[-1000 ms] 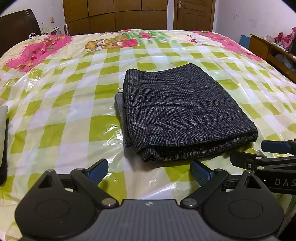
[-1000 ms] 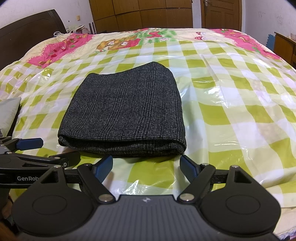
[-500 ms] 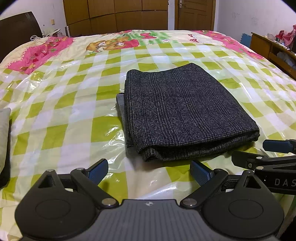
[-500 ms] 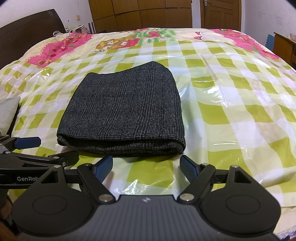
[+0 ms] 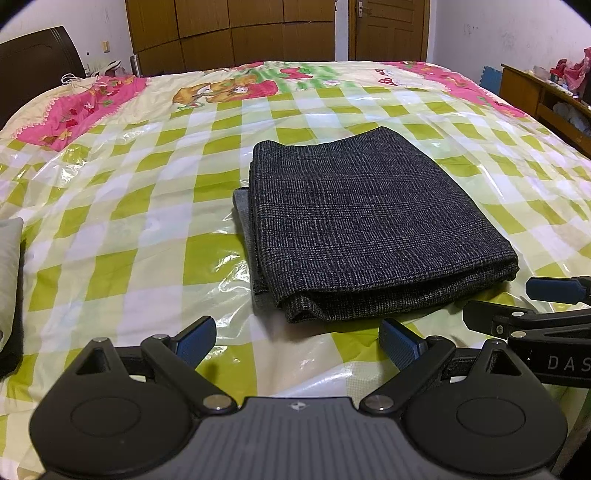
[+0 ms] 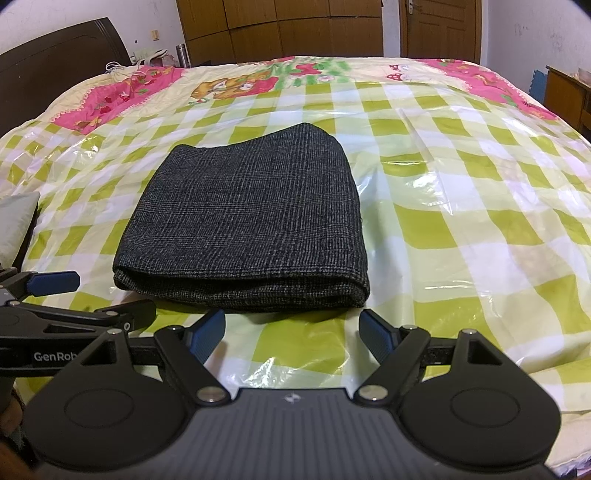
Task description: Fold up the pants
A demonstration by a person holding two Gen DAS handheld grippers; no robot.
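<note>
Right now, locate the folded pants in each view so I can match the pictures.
Left wrist: pants lie centre-right, folded edge toward the camera.
Right wrist: pants lie centre-left, folded edge toward the camera.
Shared landmark: the door beyond the bed, at the top.

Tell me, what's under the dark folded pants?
The pants lie on the bed's clear plastic sheet, over a green checked cover. A grey layer peeks out at their left edge. Whatever else is directly beneath is covered.
</note>
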